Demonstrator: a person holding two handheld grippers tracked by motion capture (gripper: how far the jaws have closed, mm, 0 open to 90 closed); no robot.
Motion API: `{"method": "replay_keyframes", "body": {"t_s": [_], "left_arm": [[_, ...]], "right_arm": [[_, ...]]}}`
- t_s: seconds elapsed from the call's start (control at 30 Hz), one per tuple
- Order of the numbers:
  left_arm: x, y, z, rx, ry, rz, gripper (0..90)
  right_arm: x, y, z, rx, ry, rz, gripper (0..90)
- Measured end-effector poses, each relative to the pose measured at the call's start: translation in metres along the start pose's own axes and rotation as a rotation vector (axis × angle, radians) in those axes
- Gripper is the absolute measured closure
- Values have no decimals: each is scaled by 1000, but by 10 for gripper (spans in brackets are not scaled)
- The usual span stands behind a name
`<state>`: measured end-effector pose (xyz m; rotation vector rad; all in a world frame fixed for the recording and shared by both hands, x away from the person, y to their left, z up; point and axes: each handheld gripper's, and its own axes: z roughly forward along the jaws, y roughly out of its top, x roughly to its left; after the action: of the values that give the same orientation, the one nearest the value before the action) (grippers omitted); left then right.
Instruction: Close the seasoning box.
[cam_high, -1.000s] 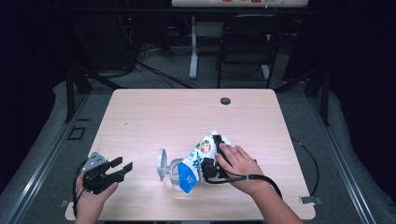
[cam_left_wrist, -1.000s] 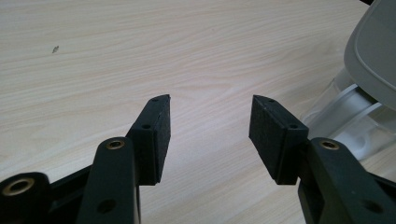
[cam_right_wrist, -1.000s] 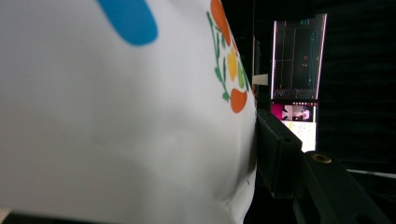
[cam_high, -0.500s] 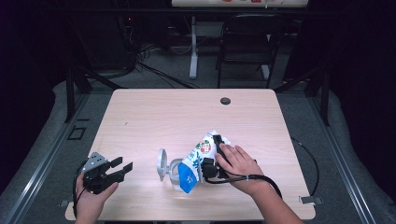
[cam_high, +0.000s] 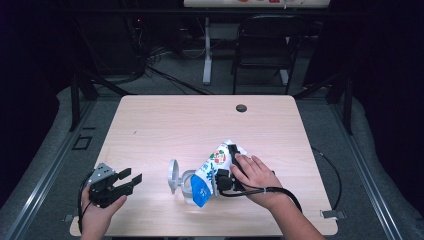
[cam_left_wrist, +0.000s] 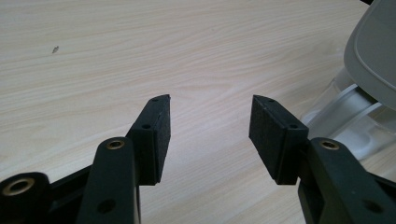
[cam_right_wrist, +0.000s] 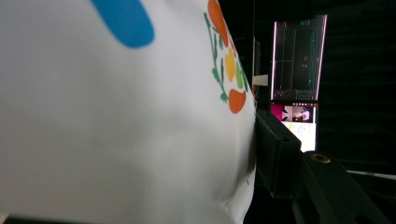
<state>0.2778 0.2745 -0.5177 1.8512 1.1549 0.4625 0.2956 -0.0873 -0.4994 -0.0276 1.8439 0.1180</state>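
Observation:
A white pouch (cam_high: 212, 167) printed with a blue patch and small fruit shapes is held tilted over the wooden table (cam_high: 175, 125), blue end down toward a clear container (cam_high: 186, 186). The container's grey lid (cam_high: 173, 176) stands open on its left. My right gripper (cam_high: 227, 165) is shut on the pouch; in the right gripper view one black pad (cam_right_wrist: 278, 154) dents the white pouch (cam_right_wrist: 116, 116). At the table's front left corner my left gripper (cam_high: 131, 179) is open with nothing between its pads (cam_left_wrist: 154, 135); the container (cam_left_wrist: 345, 121) and lid (cam_left_wrist: 373, 51) show to its right.
A round black grommet (cam_high: 241, 108) sits near the table's far edge. A chair (cam_high: 265, 50) and floor cables lie behind the table. A lit screen (cam_right_wrist: 296, 93) shows in the dark beyond the pouch. Bare wood spans the table's left and far parts.

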Motion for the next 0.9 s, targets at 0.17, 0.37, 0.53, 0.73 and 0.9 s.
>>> {"method": "replay_keyframes", "body": {"t_s": [0.17,0.37,0.53,0.73,0.9], "left_arm": [[0,0,0,2,2,1,490],[0,0,0,2,2,1,490],[0,0,0,1,0,1,490],[0,0,0,1,0,0,490],[0,0,0,-7,3,-2,490]], "right_arm": [[1,0,0,-7,1,5,547],[1,0,0,-8,0,1,549],[0,0,1,-16,-3,-4,550],[0,0,0,-12,-7,-14,551],[0,0,-1,-6,-9,-16,552]]}}
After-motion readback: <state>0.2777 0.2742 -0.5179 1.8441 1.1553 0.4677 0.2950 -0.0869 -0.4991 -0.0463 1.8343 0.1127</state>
